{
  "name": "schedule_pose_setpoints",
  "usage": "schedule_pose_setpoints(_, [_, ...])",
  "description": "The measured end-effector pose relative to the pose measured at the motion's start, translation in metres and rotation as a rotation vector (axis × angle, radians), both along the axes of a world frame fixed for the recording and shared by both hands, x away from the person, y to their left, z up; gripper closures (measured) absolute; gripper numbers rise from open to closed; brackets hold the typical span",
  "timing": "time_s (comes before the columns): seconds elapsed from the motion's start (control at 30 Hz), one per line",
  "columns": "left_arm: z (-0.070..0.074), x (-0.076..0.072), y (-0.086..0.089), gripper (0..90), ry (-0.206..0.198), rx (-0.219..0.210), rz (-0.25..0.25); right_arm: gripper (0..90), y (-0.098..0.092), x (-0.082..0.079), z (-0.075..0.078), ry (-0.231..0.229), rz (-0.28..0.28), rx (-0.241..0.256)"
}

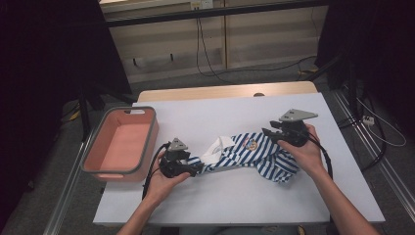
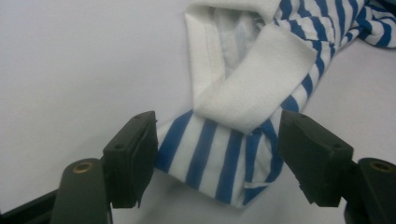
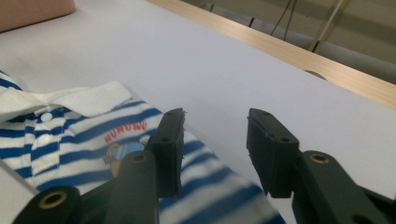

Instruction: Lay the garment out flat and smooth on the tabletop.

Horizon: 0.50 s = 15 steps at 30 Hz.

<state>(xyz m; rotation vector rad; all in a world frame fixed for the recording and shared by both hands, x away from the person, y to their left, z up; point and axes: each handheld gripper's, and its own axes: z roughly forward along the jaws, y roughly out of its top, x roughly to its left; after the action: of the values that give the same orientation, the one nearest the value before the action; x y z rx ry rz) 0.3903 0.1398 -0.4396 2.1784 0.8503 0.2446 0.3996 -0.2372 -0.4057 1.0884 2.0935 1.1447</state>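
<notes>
The blue-and-white striped polo shirt [image 1: 254, 152] lies crumpled mid-tabletop, unfolded and outside the pink plastic bin [image 1: 122, 142] at the left edge, both the left gripper [image 2: 217, 154] and the right gripper [image 3: 215, 149] gaping around its fabric, ungrasped.

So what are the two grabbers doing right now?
Left gripper: open, fingers either side of the striped shirt sleeve.
Right gripper: open, over the shirt's edge, holding nothing.

Black claws [image 1: 193, 169] [image 1: 272, 133] — brass screws, grey plates, black cables.
</notes>
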Motion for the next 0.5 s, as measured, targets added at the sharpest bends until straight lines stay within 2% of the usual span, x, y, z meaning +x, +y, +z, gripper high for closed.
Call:
schedule_pose_setpoints(0.13, [-0.004,0.002,-0.001,26.3,0.010,0.022,0.007,62.0,0.018,0.017,-0.008,0.038,0.035,-0.015])
schedule_pose_setpoints(0.27, [-0.007,0.001,-0.004,25.3,0.016,0.042,-0.004,55.2,0.035,0.028,-0.023,0.087,0.075,-0.016])
schedule_pose_setpoints(0.33, [-0.008,0.001,-0.005,25.3,0.019,0.046,-0.006,55.5,0.040,0.029,-0.030,0.108,0.088,-0.023])
schedule_pose_setpoints(0.37, [-0.008,0.001,-0.005,25.3,0.019,0.047,-0.006,58.7,0.041,0.030,-0.033,0.119,0.095,-0.026])
schedule_pose_setpoints(0.43, [-0.008,0.001,-0.004,25.2,0.016,0.049,-0.007,73.0,0.042,0.028,-0.036,0.144,0.113,-0.026])
schedule_pose_setpoints(0.5, [-0.008,0.001,-0.004,25.2,0.015,0.051,-0.008,86.7,0.041,0.025,-0.034,0.139,0.116,-0.035])
